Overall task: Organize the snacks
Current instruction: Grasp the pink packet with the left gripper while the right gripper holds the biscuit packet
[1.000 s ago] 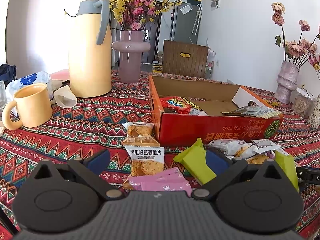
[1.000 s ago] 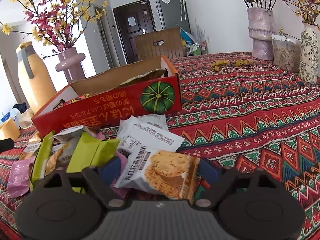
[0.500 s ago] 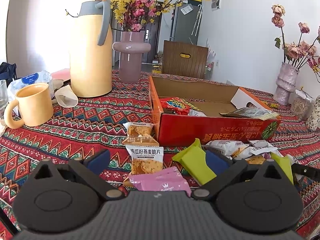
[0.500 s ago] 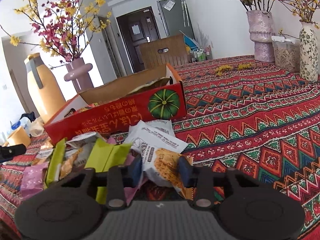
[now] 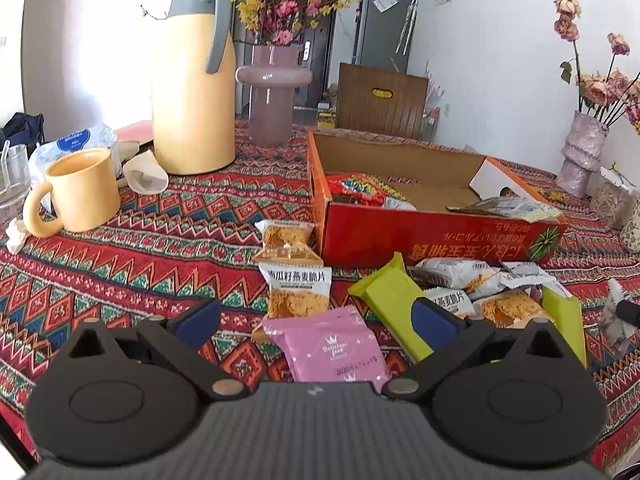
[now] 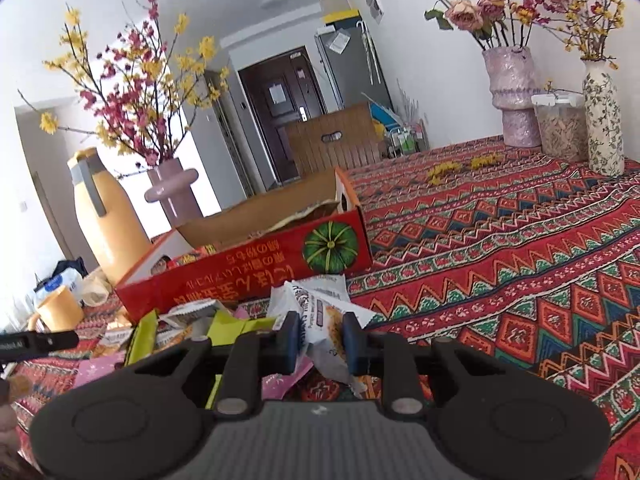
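Observation:
My right gripper (image 6: 320,336) is shut on a white oat-crisp packet (image 6: 326,322), squeezed between the blue pads and lifted off the pile. Behind it stands the red cardboard box (image 6: 256,268), its top open, with a few snacks inside. My left gripper (image 5: 316,318) stands open above a pink packet (image 5: 332,346), with an oat-crisp packet (image 5: 298,288) just beyond it. Green bars (image 5: 390,304) and more white packets (image 5: 472,280) lie scattered before the red box (image 5: 420,236). The right gripper's packet (image 5: 612,316) shows at the far right edge of the left wrist view.
A yellow thermos jug (image 5: 192,88), a yellow mug (image 5: 80,196) and a pink vase of blossoms (image 5: 274,92) stand at the left. More vases (image 6: 516,100) and a clear jar (image 6: 560,128) stand at the far right on the patterned tablecloth (image 6: 520,264).
My right gripper's jaws closed on the white oat-crisp packet and rose with it, tipping upward. The left gripper stayed open and barely moved.

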A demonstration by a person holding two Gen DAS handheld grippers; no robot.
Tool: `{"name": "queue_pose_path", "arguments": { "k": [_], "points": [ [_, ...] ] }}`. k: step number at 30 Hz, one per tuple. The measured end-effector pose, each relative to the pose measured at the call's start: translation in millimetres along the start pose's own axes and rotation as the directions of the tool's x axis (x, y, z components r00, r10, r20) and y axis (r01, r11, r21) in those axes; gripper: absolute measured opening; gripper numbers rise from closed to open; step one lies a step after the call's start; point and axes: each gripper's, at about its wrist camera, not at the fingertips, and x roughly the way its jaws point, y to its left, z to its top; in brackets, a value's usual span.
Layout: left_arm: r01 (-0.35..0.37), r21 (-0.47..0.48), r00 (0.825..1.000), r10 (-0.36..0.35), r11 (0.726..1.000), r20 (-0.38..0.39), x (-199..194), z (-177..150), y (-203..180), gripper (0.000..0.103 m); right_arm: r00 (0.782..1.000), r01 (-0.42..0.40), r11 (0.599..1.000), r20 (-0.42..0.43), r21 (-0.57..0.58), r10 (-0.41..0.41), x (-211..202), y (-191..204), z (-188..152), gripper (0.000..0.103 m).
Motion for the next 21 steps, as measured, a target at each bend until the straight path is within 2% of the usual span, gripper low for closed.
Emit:
{"name": "queue_pose_path", "arguments": {
  "k": [5,8,13,16,19,21],
  "points": [
    [-0.053,-0.010,0.997,0.052,0.999,-0.061,10.9,-1.9,-6.4,0.103,1.000,-0.003,1.000,0.016,0.003,0.003,-7.2,-3.1,-2.0,0.022],
    [-0.096,-0.009,0.989,0.094,0.995,-0.112,24.3,-4.7,-8.9,0.103,1.000,-0.007,1.000,0.020,0.003,0.007,-9.5,-3.8,-3.0,0.022],
    [-0.121,0.007,0.977,0.120,0.993,-0.175,44.1,-11.7,-19.1,0.103,1.000,-0.014,1.000,0.017,0.014,0.014,-10.3,-6.4,-5.3,0.022],
    [-0.137,0.016,0.970,0.138,0.990,-0.200,52.6,-16.0,-25.0,0.098,1.000,-0.018,1.000,0.016,0.017,0.017,-10.7,-7.5,-6.5,0.022],
    [-0.151,0.022,0.970,0.153,0.988,-0.192,53.3,-19.0,-27.6,0.093,1.000,-0.019,1.000,0.015,0.019,0.018,-11.1,-8.4,-7.4,0.022],
    [-0.149,0.023,0.972,0.151,0.989,-0.180,50.7,-19.0,-28.1,0.079,1.000,-0.018,1.000,0.013,0.022,0.017,-10.9,-9.5,-7.9,0.022]
  ]
}}
